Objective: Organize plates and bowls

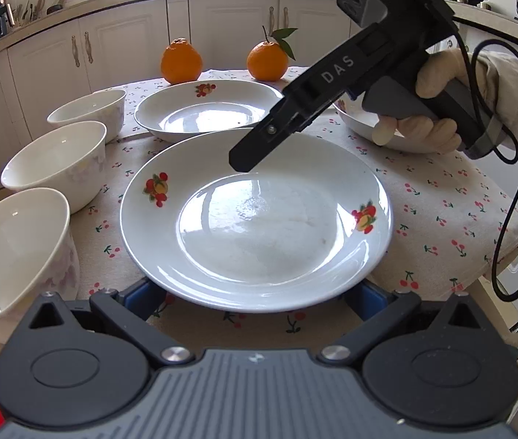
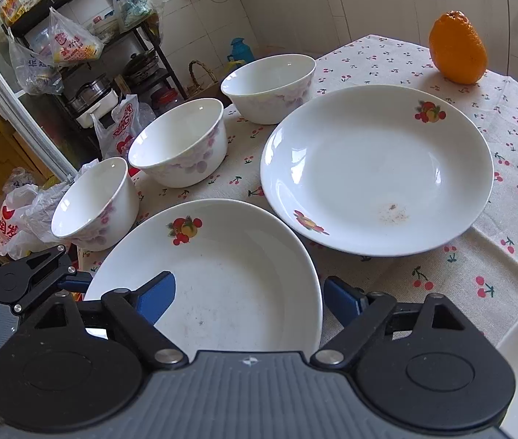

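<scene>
White china is spread all over the cherry-print tablecloth (image 1: pixel 442 219), and none of it is stacked, so I judge the job barely begun. Three bowls (image 1: pixel 57 161) stand in a row along the left edge, near one another but each on its own. Three plates lie singly: the near plate (image 1: pixel 255 219) straight ahead of my left gripper (image 1: pixel 255 300), the far plate (image 1: pixel 207 109) beyond it, almost touching rims, and a third plate (image 1: pixel 354 117) off to the right, half hidden behind the gloved hand (image 1: pixel 431 109). Two oranges (image 1: pixel 180 62) sit at the back (not my concern).

My left gripper has its fingers spread wide, one at either side of the near plate's front rim. They clasp nothing that I can see.

My right gripper (image 2: pixel 250 298) points down at that same plate from the other side. From its own camera one finger hangs over the plate's hollow and the other just outside the rim. The jaws straddle the rim, but the pads are not pressing on it, so the plate rests flat on the cloth, unheld.

What is left, as I read it, is nearly everything: getting this plate onto another, adding the third, then nesting the bowls. The far plate carries a brownish smear, which may matter for the stacking order.
</scene>
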Available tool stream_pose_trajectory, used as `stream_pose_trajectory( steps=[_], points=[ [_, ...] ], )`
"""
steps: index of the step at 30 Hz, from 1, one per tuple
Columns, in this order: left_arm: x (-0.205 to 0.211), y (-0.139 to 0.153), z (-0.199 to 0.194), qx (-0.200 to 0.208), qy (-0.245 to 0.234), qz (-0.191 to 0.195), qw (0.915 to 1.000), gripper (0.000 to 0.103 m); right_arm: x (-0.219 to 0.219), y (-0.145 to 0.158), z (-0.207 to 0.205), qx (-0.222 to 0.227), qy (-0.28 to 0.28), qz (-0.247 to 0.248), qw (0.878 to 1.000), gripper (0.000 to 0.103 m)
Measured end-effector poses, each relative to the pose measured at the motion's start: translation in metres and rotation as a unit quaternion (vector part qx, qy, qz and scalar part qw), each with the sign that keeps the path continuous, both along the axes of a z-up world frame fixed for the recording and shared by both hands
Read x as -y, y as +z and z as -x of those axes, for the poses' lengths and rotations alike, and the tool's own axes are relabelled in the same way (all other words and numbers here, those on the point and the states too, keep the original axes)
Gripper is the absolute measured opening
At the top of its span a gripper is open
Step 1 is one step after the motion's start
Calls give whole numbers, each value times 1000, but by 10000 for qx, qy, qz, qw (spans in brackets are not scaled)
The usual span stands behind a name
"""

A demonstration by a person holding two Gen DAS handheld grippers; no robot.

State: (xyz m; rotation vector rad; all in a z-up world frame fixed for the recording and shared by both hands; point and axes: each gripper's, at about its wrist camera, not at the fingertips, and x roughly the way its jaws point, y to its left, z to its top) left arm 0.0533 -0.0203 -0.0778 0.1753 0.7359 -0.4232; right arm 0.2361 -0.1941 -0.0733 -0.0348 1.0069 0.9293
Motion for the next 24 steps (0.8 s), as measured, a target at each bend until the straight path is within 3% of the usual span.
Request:
stream_pose_trajectory(
  steps=[8, 24],
  points=[
    [-1, 0, -1, -16, -38, 28, 10000, 102, -3, -2, -8, -352, 136, -221, 9990, 89],
    [0, 2, -2, -83, -272, -26, 9996, 102, 0, 4, 1, -353, 108, -172, 9992, 93]
  ],
)
